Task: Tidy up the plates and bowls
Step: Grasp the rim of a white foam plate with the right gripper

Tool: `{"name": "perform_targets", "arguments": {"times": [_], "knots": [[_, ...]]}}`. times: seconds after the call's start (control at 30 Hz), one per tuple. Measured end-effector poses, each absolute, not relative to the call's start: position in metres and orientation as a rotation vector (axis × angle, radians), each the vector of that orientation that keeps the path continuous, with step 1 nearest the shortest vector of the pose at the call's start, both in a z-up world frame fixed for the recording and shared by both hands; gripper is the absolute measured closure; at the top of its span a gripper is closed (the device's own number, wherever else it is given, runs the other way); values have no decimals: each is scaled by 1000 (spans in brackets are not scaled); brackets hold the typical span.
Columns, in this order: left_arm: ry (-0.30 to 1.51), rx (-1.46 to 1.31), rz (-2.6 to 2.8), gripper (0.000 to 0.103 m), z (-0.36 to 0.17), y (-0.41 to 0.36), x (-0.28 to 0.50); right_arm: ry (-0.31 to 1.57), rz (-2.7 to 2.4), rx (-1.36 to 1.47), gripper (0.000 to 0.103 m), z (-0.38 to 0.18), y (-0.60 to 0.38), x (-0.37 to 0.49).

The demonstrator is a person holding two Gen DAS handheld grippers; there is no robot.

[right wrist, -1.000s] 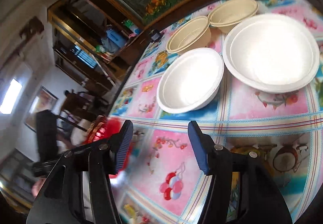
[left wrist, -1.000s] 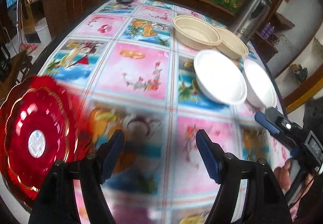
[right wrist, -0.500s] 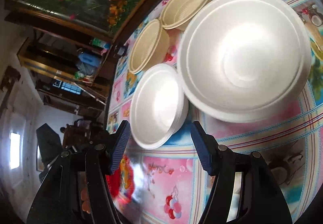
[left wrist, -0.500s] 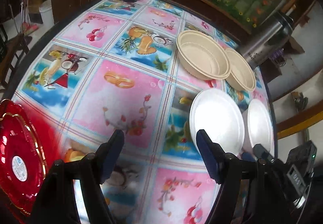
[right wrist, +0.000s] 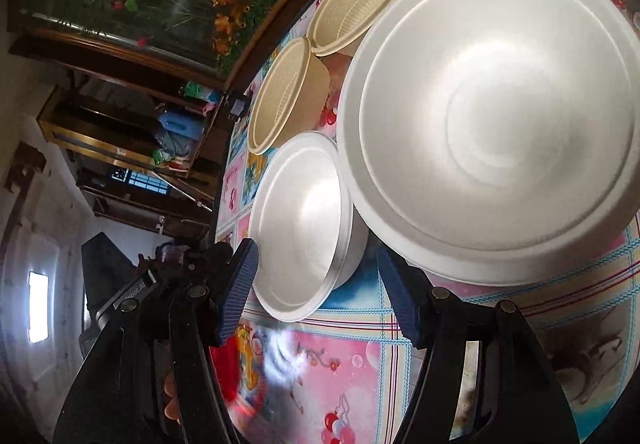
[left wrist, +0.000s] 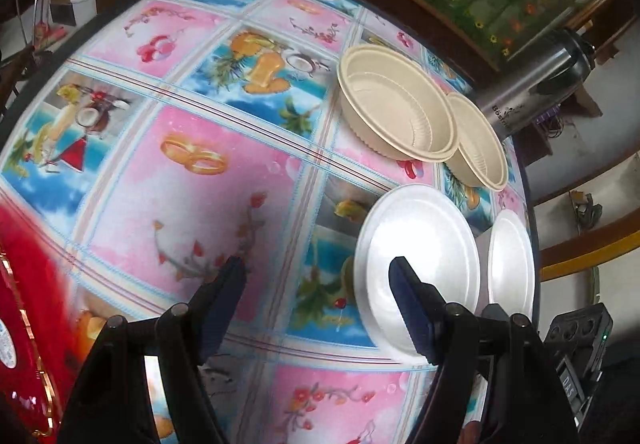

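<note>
White bowls: we see two, mouths up, side by side; near bowl (right wrist: 308,224) at 12 o'clock ahead of our right fingers, far bowl (right wrist: 496,123) at 2 o'clock.
Tan bowls (left wrist: 396,107): a touching pair, upright, beyond the white ones.
Red plate (left wrist: 24,316): flat at the worktop (left wrist: 192,203) edge, 9 o'clock.
Left gripper (left wrist: 316,304): fingers spread, empty, over open cloth.
Right gripper (right wrist: 316,292): fingers spread, pinching nothing.
Flask (left wrist: 532,83): at the far edge.

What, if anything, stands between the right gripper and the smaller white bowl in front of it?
Nothing visible. The right gripper is open, with the smaller white bowl just ahead of its fingertips. Only bare tablecloth lies below; the larger white bowl sits off to one side.
</note>
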State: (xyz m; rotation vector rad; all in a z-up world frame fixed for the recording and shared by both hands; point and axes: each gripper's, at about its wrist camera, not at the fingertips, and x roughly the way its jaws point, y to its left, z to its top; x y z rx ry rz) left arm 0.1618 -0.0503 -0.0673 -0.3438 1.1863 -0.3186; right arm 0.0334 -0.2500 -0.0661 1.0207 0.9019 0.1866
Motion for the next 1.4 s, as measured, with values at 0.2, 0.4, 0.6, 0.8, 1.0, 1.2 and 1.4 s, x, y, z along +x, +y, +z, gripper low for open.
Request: {"name": "perform_targets", "arguments": {"times": [0.2,0.4,0.6,0.8,1.0,1.2,1.4], "knots": [[1190,-365,-346,29,-70,-61,165,896,152,1034,40,-72,-254,33],[1173,-381,-345,29,-72,-70,167,878,144,1037,40,-72,-255,31],[1118,-386,-335,29,-69,-72,168,878,138,1036,40,-75,-253,32],[1114,-372,-359,29,-69,-73,167,877,133,1030,40,-75,-253,34],[1121,-372,-375,29,-75,-76,169,873,122,1020,40,-74,-255,35],[1092,-352,-382,31,-74,-80,166,864,115,999,40,-72,-251,37],[1084,-340,-399,37,-78,-83,166,859,104,951,40,-72,-245,38]]}}
